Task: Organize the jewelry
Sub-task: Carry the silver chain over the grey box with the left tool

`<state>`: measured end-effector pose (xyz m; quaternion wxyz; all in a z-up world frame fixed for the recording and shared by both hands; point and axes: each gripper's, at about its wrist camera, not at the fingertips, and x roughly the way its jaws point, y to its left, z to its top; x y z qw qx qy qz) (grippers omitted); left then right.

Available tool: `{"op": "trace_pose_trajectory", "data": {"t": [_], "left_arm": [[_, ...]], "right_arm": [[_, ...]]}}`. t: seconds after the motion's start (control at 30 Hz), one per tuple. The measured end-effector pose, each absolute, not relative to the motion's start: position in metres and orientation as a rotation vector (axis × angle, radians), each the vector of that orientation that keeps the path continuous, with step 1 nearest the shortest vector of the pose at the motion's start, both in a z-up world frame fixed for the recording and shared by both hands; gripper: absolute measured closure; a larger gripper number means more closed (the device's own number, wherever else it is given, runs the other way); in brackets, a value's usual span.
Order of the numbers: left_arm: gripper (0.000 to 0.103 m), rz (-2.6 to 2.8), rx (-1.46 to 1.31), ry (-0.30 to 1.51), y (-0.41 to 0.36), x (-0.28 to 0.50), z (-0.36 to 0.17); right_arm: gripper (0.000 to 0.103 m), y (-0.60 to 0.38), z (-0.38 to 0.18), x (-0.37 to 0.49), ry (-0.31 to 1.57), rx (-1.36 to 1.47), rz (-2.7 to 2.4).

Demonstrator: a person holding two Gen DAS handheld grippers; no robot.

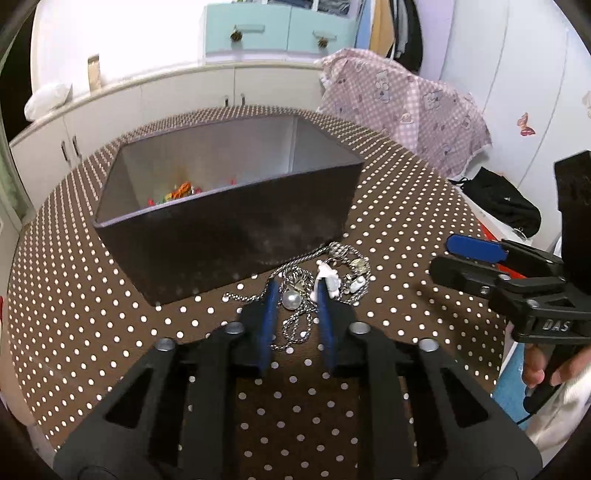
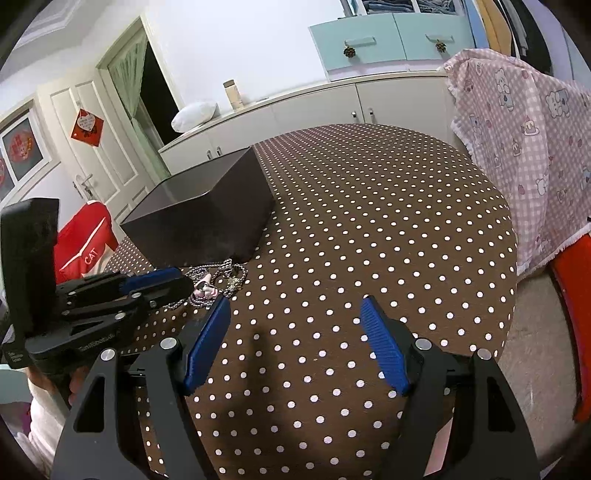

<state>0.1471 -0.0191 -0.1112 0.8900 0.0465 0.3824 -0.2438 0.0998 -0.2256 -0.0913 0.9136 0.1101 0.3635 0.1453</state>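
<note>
The left gripper point(image 1: 295, 295), nearly closed around the chain pile point(image 1: 317, 280) beside the box point(image 1: 229, 236), is nearer; the right gripper point(image 2: 295, 317) stands spread.

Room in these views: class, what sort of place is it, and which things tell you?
Probably a bedroom at home: hanging clothes, a pillow on low cabinets, and a polka-dot tablecloth.

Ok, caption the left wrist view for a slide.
Left gripper nearly closed around a pearl in tangled chains beside the box.
</note>
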Motion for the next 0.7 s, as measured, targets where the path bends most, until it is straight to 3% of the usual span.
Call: {"op": "trace_pose_trajectory", "data": {"t": [0.27,0.63,0.7], "left_arm": [[0.091,-0.508,0.019,0.81,-0.006,0.151,-0.111],[0.091,-0.498,-0.055,0.696,0.017,0.13,-0.093],[0.091,-0.496,-0.066,0.686,0.022,0.127,-0.092]], "right_arm": [[0.033,-0.227,-0.09,0.097,0.743,0.232,0.293],[0.034,-0.197,-0.075,0.095,0.704,0.163,0.394],[0.039,-0.183,-0.073,0.097,0.699,0.115,0.431]]}}
